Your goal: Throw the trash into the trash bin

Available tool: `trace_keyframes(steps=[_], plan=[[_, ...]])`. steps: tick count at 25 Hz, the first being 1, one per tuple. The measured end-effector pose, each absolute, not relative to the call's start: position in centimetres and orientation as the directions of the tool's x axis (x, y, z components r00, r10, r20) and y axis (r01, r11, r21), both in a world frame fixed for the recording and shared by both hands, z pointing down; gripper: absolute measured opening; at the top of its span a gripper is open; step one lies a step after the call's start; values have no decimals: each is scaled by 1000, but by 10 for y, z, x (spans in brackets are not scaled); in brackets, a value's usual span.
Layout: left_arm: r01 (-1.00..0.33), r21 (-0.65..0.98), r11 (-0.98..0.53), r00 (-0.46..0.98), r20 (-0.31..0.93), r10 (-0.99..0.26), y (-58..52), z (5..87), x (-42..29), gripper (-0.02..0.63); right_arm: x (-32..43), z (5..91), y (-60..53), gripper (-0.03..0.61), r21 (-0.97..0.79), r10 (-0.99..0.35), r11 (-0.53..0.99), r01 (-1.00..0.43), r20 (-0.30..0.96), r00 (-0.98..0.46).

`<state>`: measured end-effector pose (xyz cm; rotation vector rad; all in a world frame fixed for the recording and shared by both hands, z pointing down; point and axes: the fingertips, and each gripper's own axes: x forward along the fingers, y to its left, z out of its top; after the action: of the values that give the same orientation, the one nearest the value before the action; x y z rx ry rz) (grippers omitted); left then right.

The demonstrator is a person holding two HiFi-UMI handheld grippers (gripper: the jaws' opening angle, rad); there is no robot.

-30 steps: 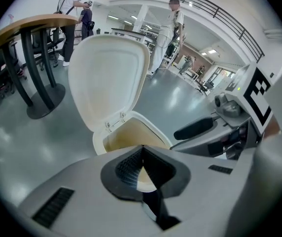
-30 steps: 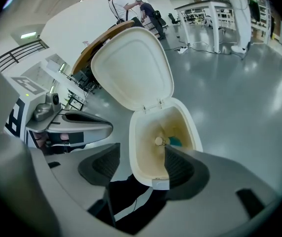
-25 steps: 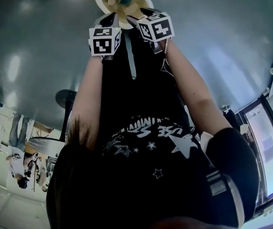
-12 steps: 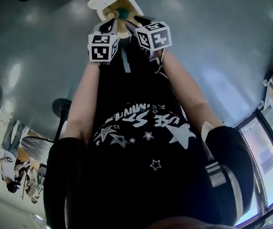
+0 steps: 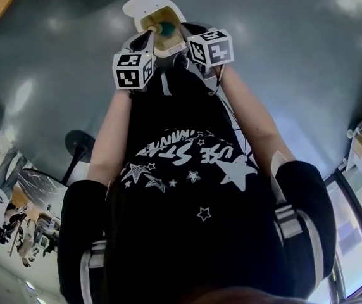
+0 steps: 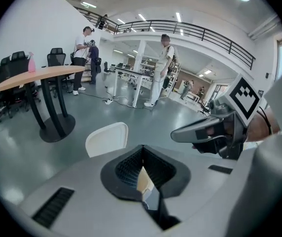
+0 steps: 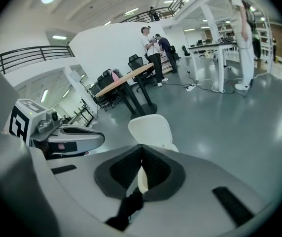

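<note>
In the head view a white trash bin (image 5: 144, 6) stands on the grey floor with its lid flipped open. Trash with a teal piece (image 5: 166, 28) lies inside it. My left gripper (image 5: 145, 40) and right gripper (image 5: 183, 31) hover side by side above the bin's near rim. In the left gripper view the left gripper (image 6: 141, 148) is shut with nothing between its pads, and the white lid (image 6: 107, 138) shows beyond it. The right gripper (image 7: 142, 147) is shut and empty too, with the lid (image 7: 150, 131) just ahead.
A wooden table (image 6: 37, 75) on a black pedestal stands to the left with black office chairs (image 6: 57, 58) behind it. People (image 6: 163, 68) stand far back among desks. A round black stand base (image 5: 80, 145) sits on the floor at left.
Both grippers have risen away from the bin together. More of the bin's mouth and open lid shows past them now.
</note>
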<state>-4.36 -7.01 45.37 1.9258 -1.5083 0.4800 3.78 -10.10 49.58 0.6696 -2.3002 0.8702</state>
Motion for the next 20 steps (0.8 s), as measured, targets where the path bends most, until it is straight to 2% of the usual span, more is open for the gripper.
trace_keyframes(steps=[10, 20], plan=[[-953, 247, -174, 295, 635, -714, -55, 442, -29, 11, 71, 473, -96, 6, -463, -277, 586, -666, 657, -701], [-950, 261, -169, 295, 584, -756, -6, 420, -48, 11, 61, 454, -42, 6, -450, -333, 579, -680, 630, -701]])
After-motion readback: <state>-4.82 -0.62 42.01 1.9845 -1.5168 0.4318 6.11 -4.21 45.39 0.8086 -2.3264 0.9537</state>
